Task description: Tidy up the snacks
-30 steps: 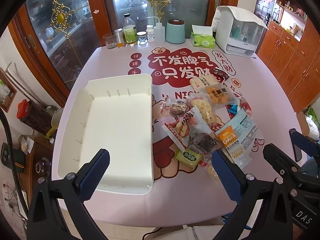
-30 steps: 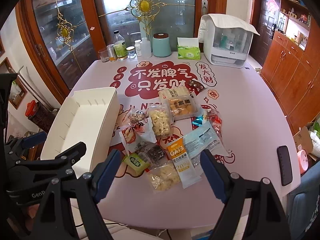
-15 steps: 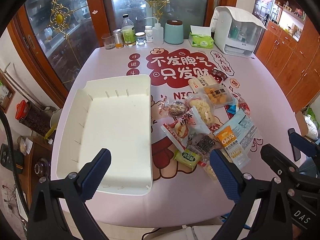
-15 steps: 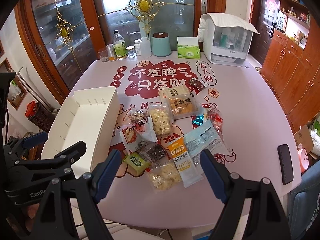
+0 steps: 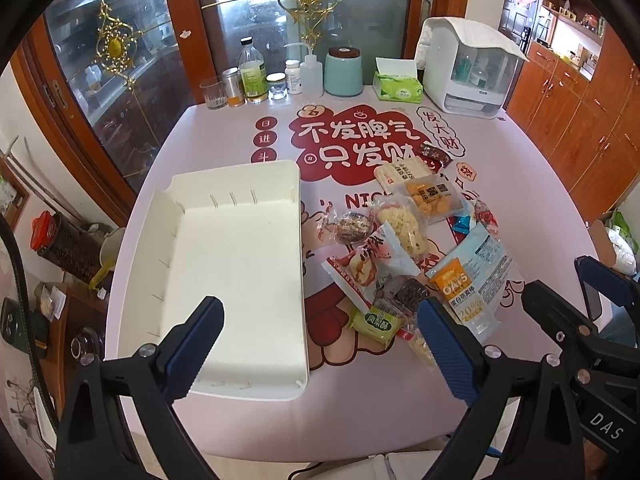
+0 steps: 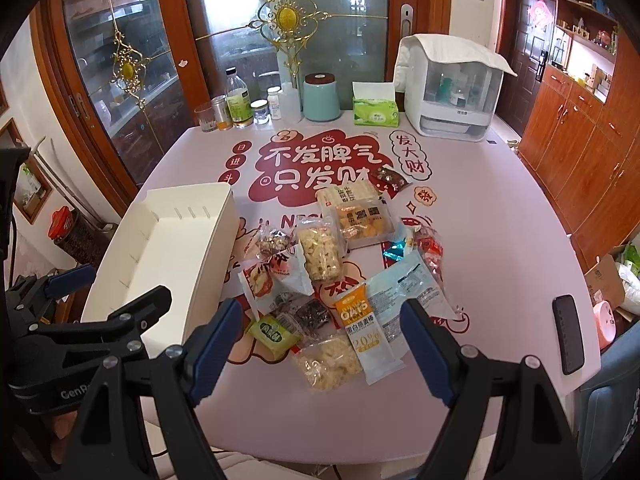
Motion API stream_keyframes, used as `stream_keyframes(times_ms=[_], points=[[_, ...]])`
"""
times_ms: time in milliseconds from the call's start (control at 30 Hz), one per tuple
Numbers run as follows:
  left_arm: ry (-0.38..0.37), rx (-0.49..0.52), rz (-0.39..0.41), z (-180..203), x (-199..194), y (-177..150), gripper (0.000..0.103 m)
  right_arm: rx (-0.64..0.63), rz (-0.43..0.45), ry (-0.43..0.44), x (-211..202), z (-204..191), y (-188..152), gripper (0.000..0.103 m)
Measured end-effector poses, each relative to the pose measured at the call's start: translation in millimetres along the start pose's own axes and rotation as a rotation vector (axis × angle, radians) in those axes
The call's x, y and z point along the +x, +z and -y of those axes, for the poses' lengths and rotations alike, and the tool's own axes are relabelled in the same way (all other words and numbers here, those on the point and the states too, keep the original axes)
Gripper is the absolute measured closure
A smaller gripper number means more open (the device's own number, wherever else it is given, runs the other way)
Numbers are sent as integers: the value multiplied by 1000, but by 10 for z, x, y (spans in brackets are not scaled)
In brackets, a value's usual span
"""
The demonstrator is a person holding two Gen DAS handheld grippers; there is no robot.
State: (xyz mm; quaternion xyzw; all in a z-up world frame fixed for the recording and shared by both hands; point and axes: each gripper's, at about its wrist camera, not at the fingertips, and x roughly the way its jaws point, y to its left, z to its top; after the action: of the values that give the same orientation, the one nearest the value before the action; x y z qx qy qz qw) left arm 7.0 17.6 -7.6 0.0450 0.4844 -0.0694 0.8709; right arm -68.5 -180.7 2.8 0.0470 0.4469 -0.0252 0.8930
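Observation:
A white rectangular bin [image 5: 236,264] [image 6: 168,248] lies empty on the left of the pink table. To its right sits a loose pile of several snack packets: a green packet [image 5: 378,322] [image 6: 274,330], a blue-and-orange oats bag [image 5: 470,276] [image 6: 372,320], a clear bag of yellow puffs [image 6: 330,362], a tray of orange cakes [image 5: 430,196] [image 6: 362,220]. My left gripper [image 5: 320,326] hovers open above the bin's near right corner. My right gripper [image 6: 316,332] hangs open above the near end of the pile. Neither holds anything.
Along the far edge stand bottles and jars [image 5: 254,74], a teal canister [image 5: 343,70], a green tissue box [image 5: 398,84] and a white appliance [image 5: 466,68]. A black phone [image 6: 568,334] lies near the right edge. Wooden cabinets [image 6: 580,128] line the right wall.
Both grippers have drifted only slightly; the view shifts a little. Nothing was picked up or moved.

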Motion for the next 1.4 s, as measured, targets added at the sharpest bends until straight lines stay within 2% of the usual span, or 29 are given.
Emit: stream_keyframes(times_ms=[167,367,567,767,933,1100,1267,1400], points=[[-24,21,21,-20,-33,74,6,-3,22,-18,-39,-15,49,21],[-38,40,93,-35,-185,200,6,-15,76,-48,-160,-24,136,21],[-73,49,131,-33,-279,379,6,-4,122,-81,-325,85,270,21],[-35,108,201,53,-356,513,6,16,146,-96,-476,251,336,21],[-59,167,225,201,-406,619,6,18,148,-114,-498,370,390,21],[-142,137,229,303,-434,779,6,-8,148,-101,-448,463,455,21],[-133,160,257,477,-396,927,6,3,120,-86,-270,604,486,21],[-157,220,214,668,-182,1036,5,20,76,-64,-19,796,504,21]])
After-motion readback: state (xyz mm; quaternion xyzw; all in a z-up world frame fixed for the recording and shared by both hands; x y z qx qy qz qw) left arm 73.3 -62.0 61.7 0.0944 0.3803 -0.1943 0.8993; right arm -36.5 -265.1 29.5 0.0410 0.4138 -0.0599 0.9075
